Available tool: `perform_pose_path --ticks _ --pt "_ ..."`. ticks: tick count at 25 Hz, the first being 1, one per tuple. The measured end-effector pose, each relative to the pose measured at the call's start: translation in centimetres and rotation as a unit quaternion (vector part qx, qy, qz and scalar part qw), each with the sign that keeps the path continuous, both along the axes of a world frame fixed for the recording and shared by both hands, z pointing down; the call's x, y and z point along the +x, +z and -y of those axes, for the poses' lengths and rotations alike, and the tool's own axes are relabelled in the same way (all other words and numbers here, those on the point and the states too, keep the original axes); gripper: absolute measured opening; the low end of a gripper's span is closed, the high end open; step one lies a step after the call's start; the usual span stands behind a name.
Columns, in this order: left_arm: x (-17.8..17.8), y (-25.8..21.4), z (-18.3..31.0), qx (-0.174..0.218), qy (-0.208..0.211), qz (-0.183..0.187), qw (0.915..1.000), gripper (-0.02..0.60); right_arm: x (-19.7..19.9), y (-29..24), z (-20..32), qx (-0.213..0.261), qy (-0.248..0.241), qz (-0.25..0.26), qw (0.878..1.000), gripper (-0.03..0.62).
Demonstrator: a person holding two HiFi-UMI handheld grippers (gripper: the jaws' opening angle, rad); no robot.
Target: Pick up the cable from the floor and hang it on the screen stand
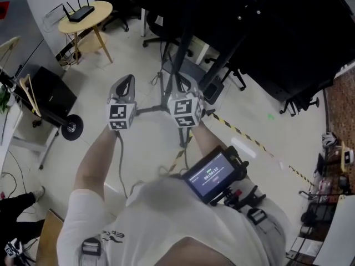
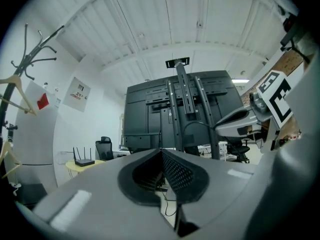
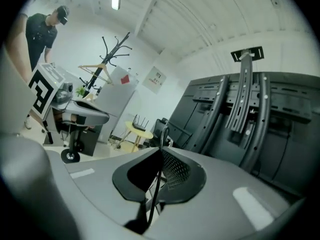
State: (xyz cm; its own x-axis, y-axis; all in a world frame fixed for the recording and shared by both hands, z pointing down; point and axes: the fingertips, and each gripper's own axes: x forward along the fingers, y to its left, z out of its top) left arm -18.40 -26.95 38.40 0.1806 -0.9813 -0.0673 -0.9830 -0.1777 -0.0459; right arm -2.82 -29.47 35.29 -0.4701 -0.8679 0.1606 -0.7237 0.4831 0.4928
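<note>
A: right gripper (image 3: 161,153) pinches the cable (image 3: 155,190), which runs up between its pads, off the floor, held near level for hooking
B: left gripper (image 2: 161,152)?
A: clenched, nothing clearly in it. Screen stand (image 3: 246,99) is straight ahead, beyond both

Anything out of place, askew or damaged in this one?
Nothing stands out. The right gripper is shut on the thin black cable, the left gripper is shut with nothing clearly between its jaws, and the black metal screen stand stands upright, with no visible damage.
</note>
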Motion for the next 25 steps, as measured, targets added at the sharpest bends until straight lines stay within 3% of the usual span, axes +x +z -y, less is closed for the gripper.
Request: perform_pose_path --ticks 8,13,19,25 --pt "3.8 -7.0 0.5 0.039 0.021 0.003 0.9990 0.002 2.8 -12.2 -1.7 0.080 -0.007 0.028 0.996 0.026" --pt "11.8 -10.9 -1.1 0.049 0.039 0.005 0.9980 0.002 10.1 -18.8 -5.0 0.117 -0.013 0.052 0.992 0.028" --pt "16.6 -11.3 1.4 0.038 0.090 -0.006 0.9952 0.003 12.4 -22.1 -5.9 0.130 -0.003 0.063 0.990 0.028" --pt "21.5 -9.1 4.4 0.015 0.147 0.021 0.9888 0.017 14.1 -24.3 -6.3 0.142 0.011 0.082 0.986 0.028"
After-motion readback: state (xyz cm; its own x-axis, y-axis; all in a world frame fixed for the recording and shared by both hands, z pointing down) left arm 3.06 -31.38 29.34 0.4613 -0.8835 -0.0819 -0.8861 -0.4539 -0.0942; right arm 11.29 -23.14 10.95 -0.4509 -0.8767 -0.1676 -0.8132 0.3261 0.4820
